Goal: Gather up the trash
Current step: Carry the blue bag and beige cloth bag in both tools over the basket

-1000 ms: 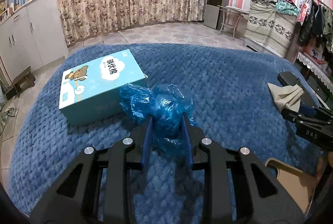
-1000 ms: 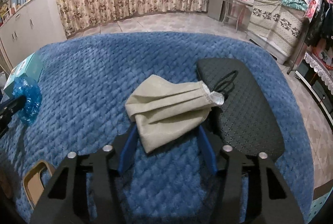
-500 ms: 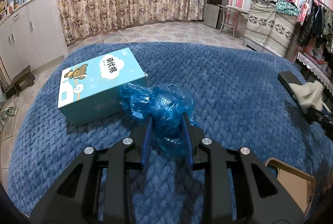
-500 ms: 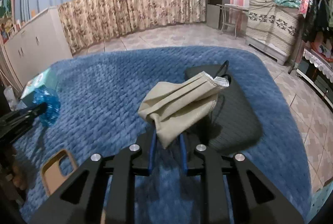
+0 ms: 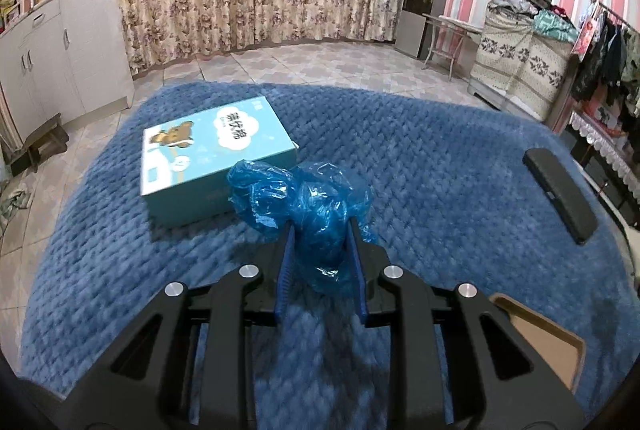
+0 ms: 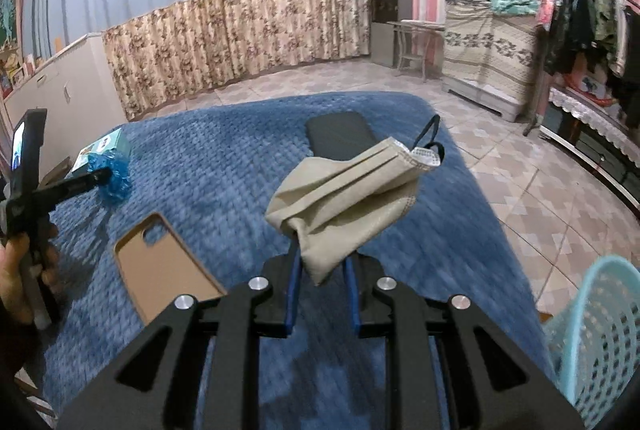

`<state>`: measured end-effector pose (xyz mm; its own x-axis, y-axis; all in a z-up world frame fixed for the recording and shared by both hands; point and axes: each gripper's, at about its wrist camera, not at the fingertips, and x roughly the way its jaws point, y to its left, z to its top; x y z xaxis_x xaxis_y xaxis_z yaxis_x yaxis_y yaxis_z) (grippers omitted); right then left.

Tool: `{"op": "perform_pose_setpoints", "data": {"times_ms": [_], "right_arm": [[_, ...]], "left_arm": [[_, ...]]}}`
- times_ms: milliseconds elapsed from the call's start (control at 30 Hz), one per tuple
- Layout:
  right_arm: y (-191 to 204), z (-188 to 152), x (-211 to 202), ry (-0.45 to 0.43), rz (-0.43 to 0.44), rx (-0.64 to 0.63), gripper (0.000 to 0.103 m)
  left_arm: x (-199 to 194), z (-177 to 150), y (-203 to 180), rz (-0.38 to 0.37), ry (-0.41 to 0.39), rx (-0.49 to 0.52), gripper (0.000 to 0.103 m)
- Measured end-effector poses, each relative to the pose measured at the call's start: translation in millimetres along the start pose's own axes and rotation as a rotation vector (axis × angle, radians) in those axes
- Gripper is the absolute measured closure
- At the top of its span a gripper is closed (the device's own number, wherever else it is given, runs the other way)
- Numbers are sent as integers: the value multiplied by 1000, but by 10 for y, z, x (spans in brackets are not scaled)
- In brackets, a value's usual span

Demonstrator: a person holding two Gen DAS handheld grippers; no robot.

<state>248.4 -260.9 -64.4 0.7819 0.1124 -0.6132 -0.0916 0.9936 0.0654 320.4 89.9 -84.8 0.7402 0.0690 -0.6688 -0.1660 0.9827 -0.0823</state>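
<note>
Two claws, two loads. Left gripper (image 5: 320,250) closing, pads squeezing blue plastic wad (image 5: 304,198) low over blue blanket (image 5: 440,170), beside tissue box (image 5: 212,154). Right gripper (image 6: 320,262) pinches beige face mask (image 6: 344,198) by one corner, lifted clear of blanket, turquoise basket (image 6: 600,330) at lower right. Risk: mask dangles from small bite, may slip during swing; slick plastic could squirt out.
</note>
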Motion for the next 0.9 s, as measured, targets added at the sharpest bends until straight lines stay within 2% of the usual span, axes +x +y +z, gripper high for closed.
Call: {"op": "perform_pose_setpoints", "data": {"times_ms": [100, 300, 533, 700, 900], "right_arm": [[-145, -111, -247, -23, -26, 33, 83], [-465, -244, -692, -75, -88, 106, 83], [-932, -403, -1220, -138, -196, 196, 83], [-1234, -489, -1567, -174, -292, 216, 83], [-1557, -595, -1853, -188, -368, 248, 83]], "left_arm": [[-271, -16, -20, -27, -27, 0, 80], [-791, -80, -313, -108, -85, 46, 81], [-1183, -192, -962, -243, -115, 124, 81], [-1338, -301, -1486, -322, -127, 180, 81], [-1488, -443, -2092, -422, -111, 243, 80]]}}
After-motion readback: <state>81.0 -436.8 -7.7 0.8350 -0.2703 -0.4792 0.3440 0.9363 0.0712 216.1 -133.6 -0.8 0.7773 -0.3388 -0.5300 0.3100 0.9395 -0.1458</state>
